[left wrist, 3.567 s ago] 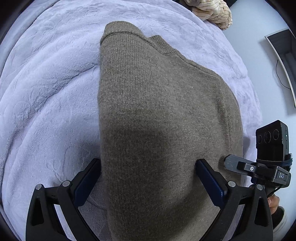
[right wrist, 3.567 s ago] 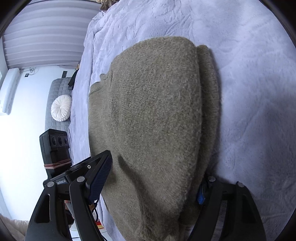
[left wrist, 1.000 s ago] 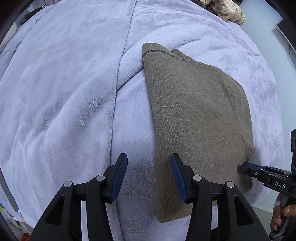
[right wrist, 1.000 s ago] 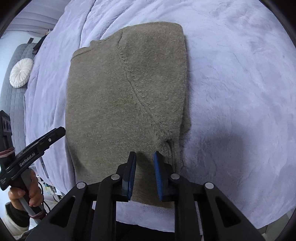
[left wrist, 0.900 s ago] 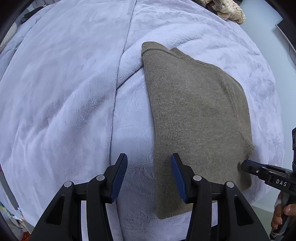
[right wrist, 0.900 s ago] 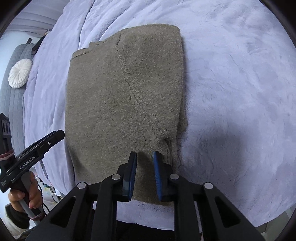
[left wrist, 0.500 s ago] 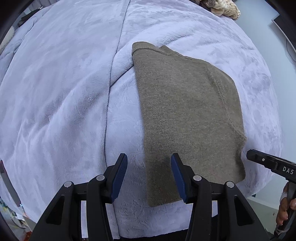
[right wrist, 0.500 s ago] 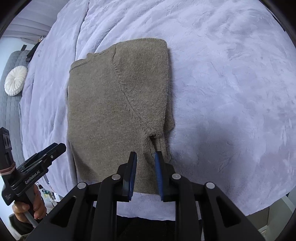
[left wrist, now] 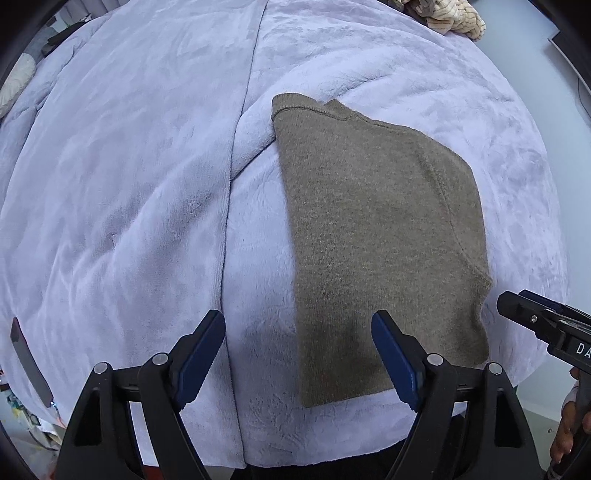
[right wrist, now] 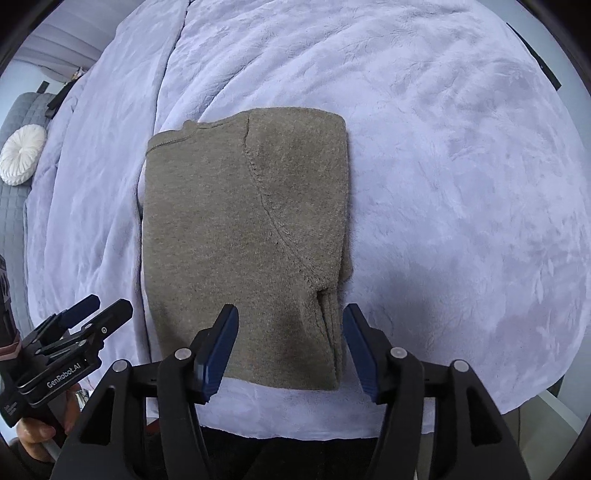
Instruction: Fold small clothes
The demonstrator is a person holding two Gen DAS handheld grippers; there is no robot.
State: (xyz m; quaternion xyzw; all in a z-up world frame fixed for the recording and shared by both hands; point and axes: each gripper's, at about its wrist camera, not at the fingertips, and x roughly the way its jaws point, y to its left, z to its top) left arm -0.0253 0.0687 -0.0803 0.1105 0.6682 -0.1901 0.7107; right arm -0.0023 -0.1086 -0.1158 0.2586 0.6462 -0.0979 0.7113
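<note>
A brown knit sweater (left wrist: pixel 376 236) lies folded into a rectangle on a lilac fleece blanket (left wrist: pixel 129 184), near the bed's front edge. It also shows in the right wrist view (right wrist: pixel 243 236). My left gripper (left wrist: pixel 298 345) is open and empty, above the sweater's near left edge. My right gripper (right wrist: pixel 290 339) is open and empty, above the sweater's near right corner. Each gripper shows at the side of the other's view, the right one (left wrist: pixel 543 325) and the left one (right wrist: pixel 74 332).
A cream knit garment (left wrist: pixel 450 16) lies at the bed's far right corner. A white round cushion (right wrist: pixel 22 153) sits on a grey couch at the left. A dark flat object (left wrist: pixel 29 363) lies at the bed's left edge. The bed's front edge runs just below the grippers.
Both grippers have opened wide and pulled back and up from the sweater. The sweater lies still in its folded shape.
</note>
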